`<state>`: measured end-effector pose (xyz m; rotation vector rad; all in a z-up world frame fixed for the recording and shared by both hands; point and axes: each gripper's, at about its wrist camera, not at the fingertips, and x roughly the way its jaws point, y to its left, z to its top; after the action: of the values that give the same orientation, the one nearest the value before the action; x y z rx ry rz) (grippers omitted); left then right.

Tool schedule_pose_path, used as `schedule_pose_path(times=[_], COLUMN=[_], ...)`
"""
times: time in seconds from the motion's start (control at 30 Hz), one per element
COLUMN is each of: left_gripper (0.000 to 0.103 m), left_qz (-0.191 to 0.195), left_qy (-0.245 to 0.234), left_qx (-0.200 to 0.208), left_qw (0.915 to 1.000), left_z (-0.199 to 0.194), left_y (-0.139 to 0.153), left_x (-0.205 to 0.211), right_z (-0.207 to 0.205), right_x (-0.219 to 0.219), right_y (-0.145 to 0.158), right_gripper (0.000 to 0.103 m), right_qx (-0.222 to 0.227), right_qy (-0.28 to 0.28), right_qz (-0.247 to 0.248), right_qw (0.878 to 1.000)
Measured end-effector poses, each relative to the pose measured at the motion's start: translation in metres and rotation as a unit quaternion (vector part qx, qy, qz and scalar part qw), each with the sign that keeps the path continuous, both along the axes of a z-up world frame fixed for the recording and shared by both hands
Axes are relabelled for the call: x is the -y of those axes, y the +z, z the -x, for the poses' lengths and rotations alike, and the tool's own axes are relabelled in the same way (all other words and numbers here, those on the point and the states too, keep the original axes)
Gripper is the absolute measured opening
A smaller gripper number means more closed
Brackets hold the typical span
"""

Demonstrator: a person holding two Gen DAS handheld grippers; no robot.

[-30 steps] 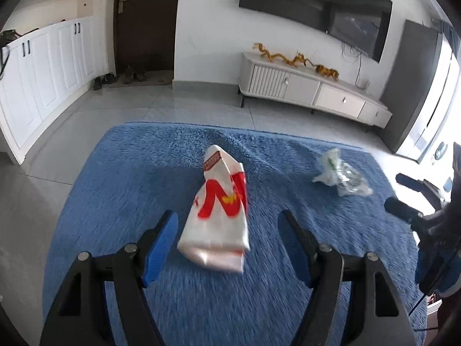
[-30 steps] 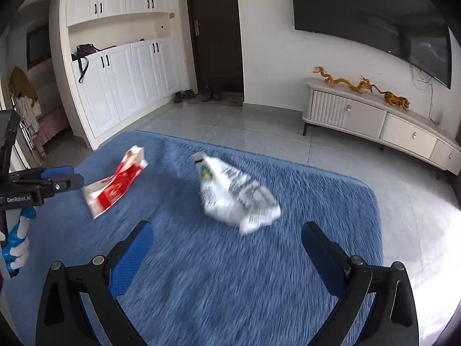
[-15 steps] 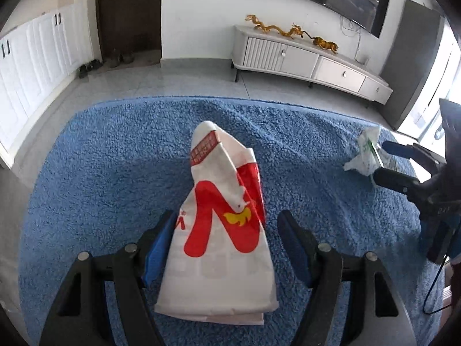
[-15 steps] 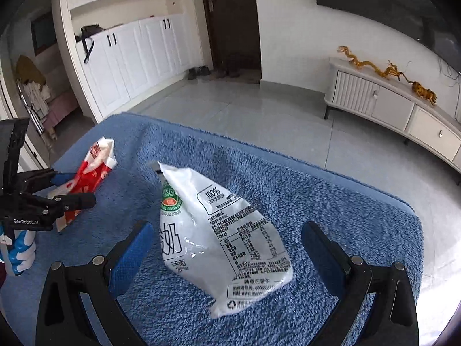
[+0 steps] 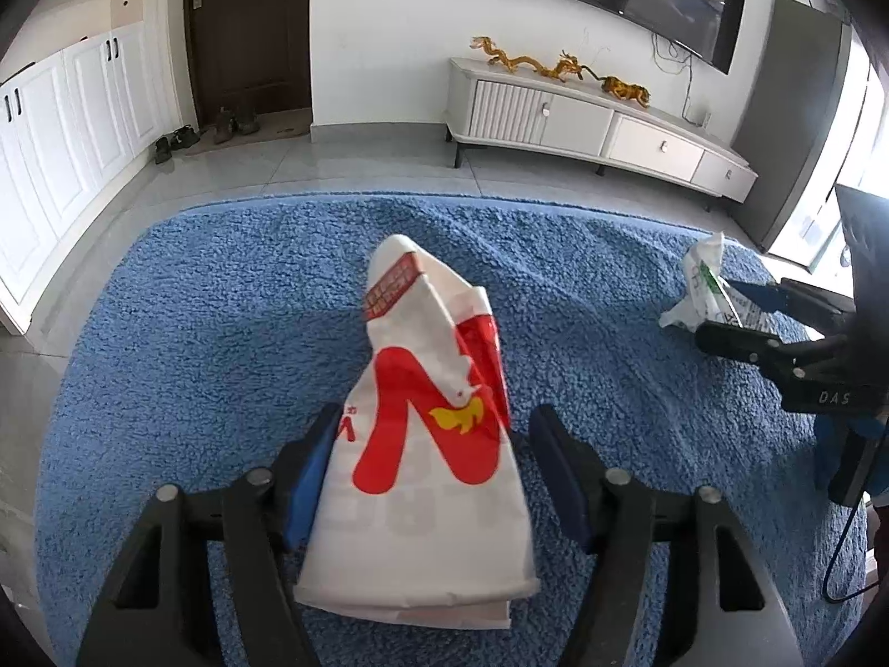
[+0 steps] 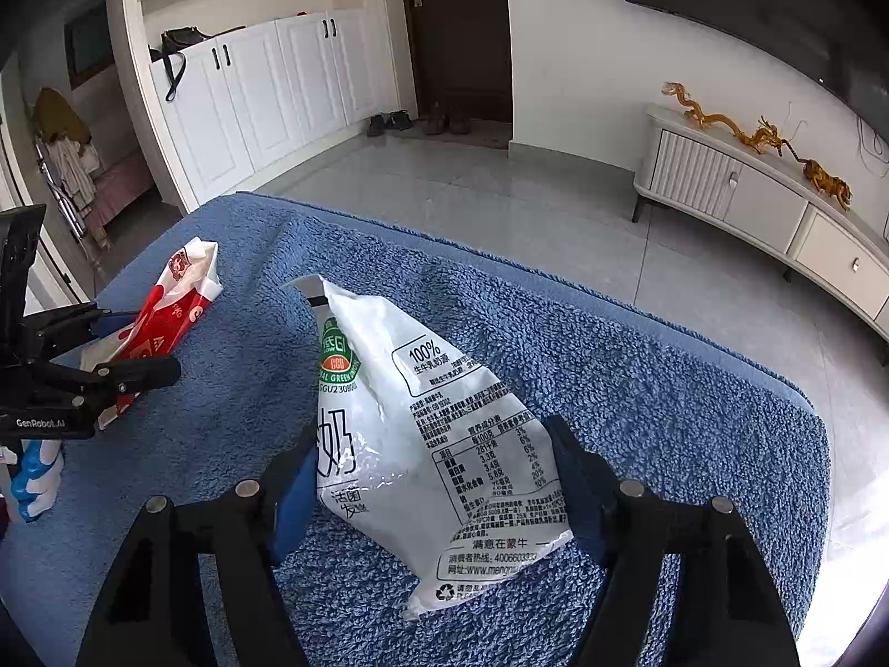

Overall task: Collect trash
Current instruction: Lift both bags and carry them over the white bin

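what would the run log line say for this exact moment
phase: grasp | left gripper: closing around red-and-white bag | right gripper: closing around white milk pouch | both lying on blue rug

Mounted just behind each claw, looking forward and steeply down along the fingers, close over the blue rug [image 5: 222, 333]. From the left claw [image 5: 428, 472], right claw [image 5: 744, 317] caught at far right; from the right claw [image 6: 433, 483], left claw [image 6: 133, 344] at far left. Shared: rug, white cabinet [image 5: 555, 117] ahead, dark door [image 6: 461, 33].
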<state>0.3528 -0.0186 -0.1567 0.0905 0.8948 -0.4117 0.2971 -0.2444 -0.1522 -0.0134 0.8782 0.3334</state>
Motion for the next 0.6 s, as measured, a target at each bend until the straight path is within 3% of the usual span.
schedule_pose_path(times=[0.07, 0.23, 0.6], left_gripper=[0.056, 0.055, 0.055], left_qz=[0.002, 0.004, 0.003], left_qy=[0.005, 0.016, 0.031], left_qx=[0.002, 0.005, 0.026], left_qw=[1.0000, 0.9999, 0.9992], left_z=[0.001, 0.001, 0.037], left_y=[0.001, 0.001, 0.027], left_x=[-0.003, -0.005, -0.013], right_z=[0.000, 0.004, 0.042], right_x=[0.000, -0.006, -0.022], right_y=[0.001, 0.005, 0.015], right_gripper=[0.069, 0.058, 0.056], right_qx=[0.002, 0.023, 0.031], right_qy=[0.001, 0.002, 0.022], right_qz=[0.001, 0.024, 0.018], right_qw=[1.000, 0.999, 0.999])
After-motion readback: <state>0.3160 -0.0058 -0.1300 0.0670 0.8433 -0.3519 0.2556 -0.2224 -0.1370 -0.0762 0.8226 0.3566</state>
